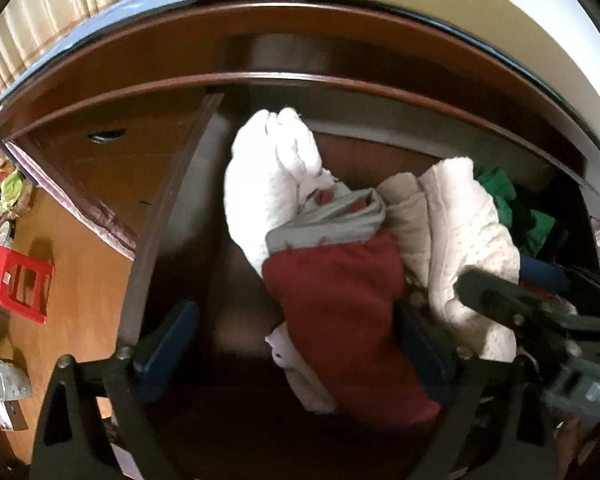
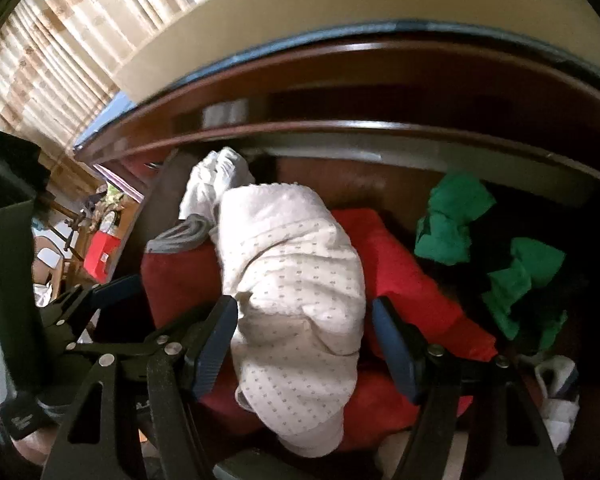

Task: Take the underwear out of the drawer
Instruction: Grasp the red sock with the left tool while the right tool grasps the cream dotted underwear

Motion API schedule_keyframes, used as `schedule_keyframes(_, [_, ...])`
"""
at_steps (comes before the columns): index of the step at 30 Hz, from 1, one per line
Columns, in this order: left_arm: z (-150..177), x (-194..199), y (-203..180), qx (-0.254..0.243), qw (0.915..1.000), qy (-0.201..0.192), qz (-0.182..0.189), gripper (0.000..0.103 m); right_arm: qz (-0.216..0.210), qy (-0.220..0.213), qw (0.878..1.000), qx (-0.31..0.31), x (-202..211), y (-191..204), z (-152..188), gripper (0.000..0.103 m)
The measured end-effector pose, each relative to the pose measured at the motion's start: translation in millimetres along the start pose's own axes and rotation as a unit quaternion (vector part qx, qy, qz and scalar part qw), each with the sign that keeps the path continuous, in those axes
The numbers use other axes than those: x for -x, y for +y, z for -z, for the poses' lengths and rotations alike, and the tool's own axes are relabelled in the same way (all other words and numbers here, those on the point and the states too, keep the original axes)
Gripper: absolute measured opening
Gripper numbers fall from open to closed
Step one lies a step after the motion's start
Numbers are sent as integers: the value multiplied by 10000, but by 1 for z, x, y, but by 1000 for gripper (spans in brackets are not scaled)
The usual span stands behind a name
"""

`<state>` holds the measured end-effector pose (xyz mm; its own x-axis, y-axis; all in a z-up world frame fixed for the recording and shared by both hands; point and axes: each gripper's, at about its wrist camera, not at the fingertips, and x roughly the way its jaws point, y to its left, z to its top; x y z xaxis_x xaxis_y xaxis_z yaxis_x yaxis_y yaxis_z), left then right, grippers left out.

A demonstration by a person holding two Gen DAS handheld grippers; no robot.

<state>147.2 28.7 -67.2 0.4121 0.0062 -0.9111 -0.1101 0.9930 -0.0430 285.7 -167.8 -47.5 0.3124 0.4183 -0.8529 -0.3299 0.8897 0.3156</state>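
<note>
Underwear is being reached for inside the open wooden drawer (image 2: 380,184), where several folded pieces are lying in a loose heap. A cream dotted piece (image 2: 296,304) is being straddled by the right gripper (image 2: 304,344): its long axis is running away from the camera, roughly along the line of the fingers, and the blue pads (image 2: 216,348) are being held on either side of it with a narrow gap at the left and a wider one at the right, so no squeeze is being shown yet. A dark red piece with a grey waistband (image 1: 336,304) is being framed by the left gripper (image 1: 292,348), whose jaws are being kept wide; the right pad is lying against the cloth's edge, the left pad well clear. Green pieces (image 2: 452,224) are being left untouched at the right. By this reading, the right hand is being placed nearer to a grasp, and closing straight across the cream piece's short width is being called for.
</note>
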Motion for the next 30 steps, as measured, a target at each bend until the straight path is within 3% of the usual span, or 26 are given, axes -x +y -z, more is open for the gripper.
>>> schedule_keyframes(5, [0, -4, -1, 28, 10000, 76, 38, 97, 63, 342, 9993, 128, -18, 6, -9, 71])
schedule_keyframes(6, [0, -5, -3, 17, 9999, 91, 58, 97, 88, 361, 9992, 150, -20, 7, -9, 67])
schedule_keyframes(7, [0, -5, -4, 2, 9999, 115, 82, 97, 109, 329, 9993, 158, -20, 8, -8, 55])
schedule_keyframes(10, [0, -7, -7, 23, 9996, 206, 188, 97, 50, 190, 9997, 116, -15, 6, -3, 43])
schedule_keyframes(14, [-2, -8, -7, 279, 9987, 309, 294, 99, -140, -258, 9992, -284, 7, -7, 6, 41])
schedule_keyframes(21, [-13, -12, -9, 781, 9944, 521, 494, 100, 159, -1140, 9891, -914, 50, -36, 23, 41])
schedule_keyframes(23, [-12, -21, -11, 971, 9890, 810, 764, 100, 300, -1108, 9876, -1068, 50, -44, 26, 41])
schedule_keyframes(25, [-10, -31, -16, 1091, 9838, 1104, 893, 94, 244, -1047, 9872, -1174, 46, -48, 28, 41])
schedule_keyframes(28, [-12, -30, -20, 1030, 9851, 1040, 899, 91, 305, -1050, 9885, -1042, 46, -40, 28, 41])
schedule_keyframes(30, [-15, -26, -29, 850, 9885, 929, 841, 80, 329, -1044, 9891, -990, 43, -36, 27, 41])
